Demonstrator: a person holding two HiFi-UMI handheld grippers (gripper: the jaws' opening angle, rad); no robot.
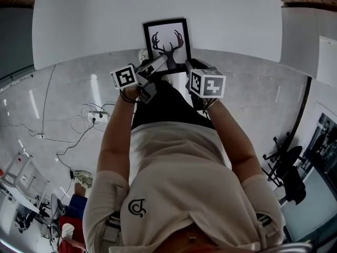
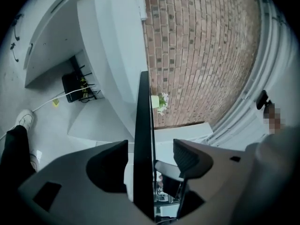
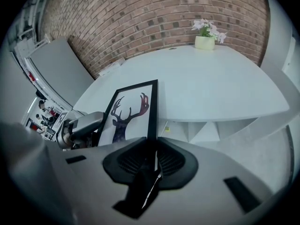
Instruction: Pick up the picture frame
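The picture frame (image 1: 167,41) is black with a deer print and is held over the near edge of the white table (image 1: 95,25). My right gripper (image 1: 188,63) is shut on its right edge. In the right gripper view the pads press the thin black edge (image 3: 152,125) between them. My left gripper (image 1: 159,62) is at the frame's lower left. In the left gripper view the frame (image 2: 143,125) stands edge-on between the jaws. Both pads (image 2: 187,156) are apart from it, so that gripper (image 2: 150,150) is open.
A potted plant (image 3: 205,35) sits at the table's far side before a brick wall (image 3: 154,13). Cables and a power strip (image 1: 97,116) lie on the floor at the left. An office chair (image 1: 288,165) stands at the right. A black box (image 2: 77,86) sits under the table.
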